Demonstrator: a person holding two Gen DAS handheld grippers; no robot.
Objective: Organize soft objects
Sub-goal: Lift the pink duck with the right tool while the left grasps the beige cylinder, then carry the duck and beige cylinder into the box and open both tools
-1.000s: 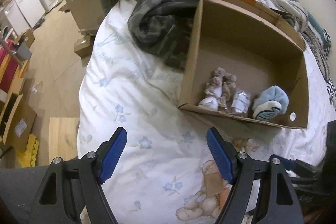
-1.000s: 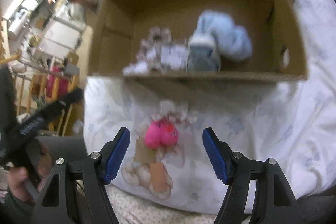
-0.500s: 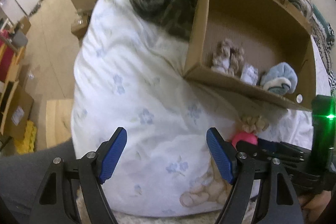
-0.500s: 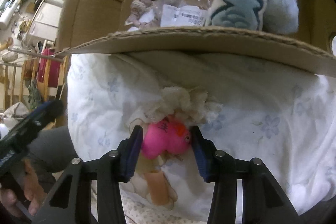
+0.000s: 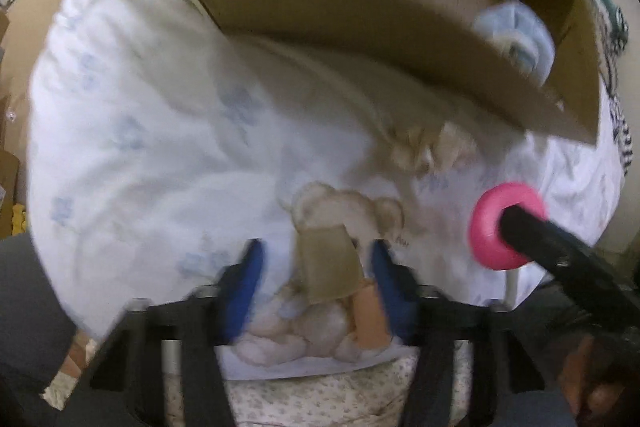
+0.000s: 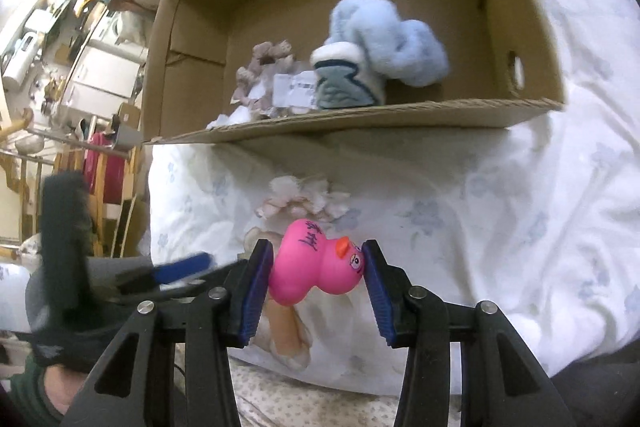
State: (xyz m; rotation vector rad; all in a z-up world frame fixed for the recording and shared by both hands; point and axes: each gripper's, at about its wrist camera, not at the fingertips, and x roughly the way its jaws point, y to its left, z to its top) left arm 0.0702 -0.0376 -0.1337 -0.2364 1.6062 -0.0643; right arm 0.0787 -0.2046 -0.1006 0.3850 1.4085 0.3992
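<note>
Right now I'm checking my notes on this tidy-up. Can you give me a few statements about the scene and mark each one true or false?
1. The right gripper is closed on a pink rubber duck. True.
2. The cardboard box is empty. False: a light blue slipper and a bag of small plush pieces lie in it.
3. The box sits on a white flowered duvet. True.
4. The left gripper holds the duck. False: its jaws are closing over the teddy bear print, with no object between them.
5. A frilly cream scrunchie lies on the duvet outside the box. True.
</note>
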